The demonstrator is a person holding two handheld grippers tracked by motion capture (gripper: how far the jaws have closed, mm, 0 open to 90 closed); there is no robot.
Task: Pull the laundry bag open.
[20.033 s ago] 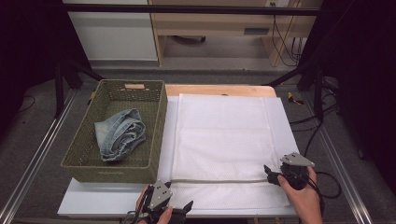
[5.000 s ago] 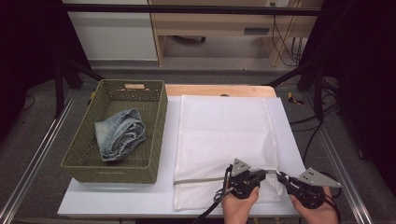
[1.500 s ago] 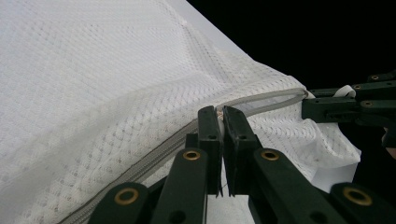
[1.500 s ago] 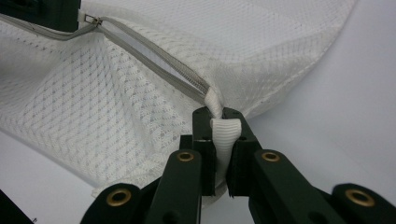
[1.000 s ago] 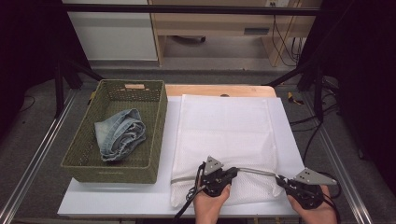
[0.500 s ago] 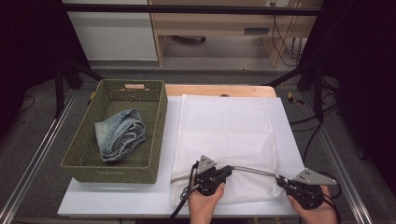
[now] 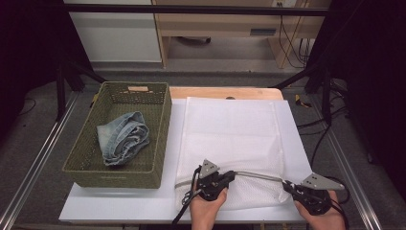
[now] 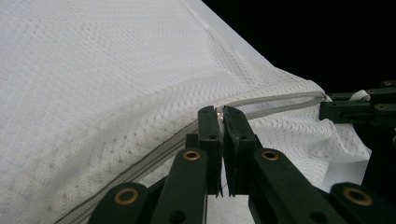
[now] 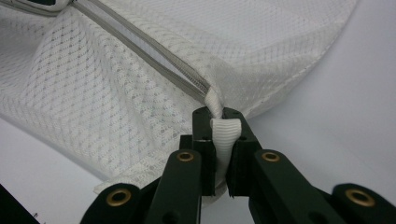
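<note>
A white mesh laundry bag (image 7: 234, 143) with a fine diamond-weave pattern lies on the white sheet covering the desk (image 7: 119, 206); its zipper (image 7: 258, 175) is pale grey, and its ribbed fabric loop (image 9: 225, 135) is white. The olive-green woven basket (image 7: 122, 170) holds faded light-blue denim jeans (image 7: 122, 139). The desk's far edge (image 7: 225, 92) shows light wood. Both grippers' fingers (image 8: 209, 133) are black, with brass-coloured rivets.

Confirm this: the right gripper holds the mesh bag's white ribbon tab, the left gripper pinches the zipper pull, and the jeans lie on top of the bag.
Not quite. The jeans lie in the green basket beside the mesh bag, as the high view shows. The rest holds: the right gripper grips the white ribbon tab, and the left gripper pinches the zipper pull.
</note>
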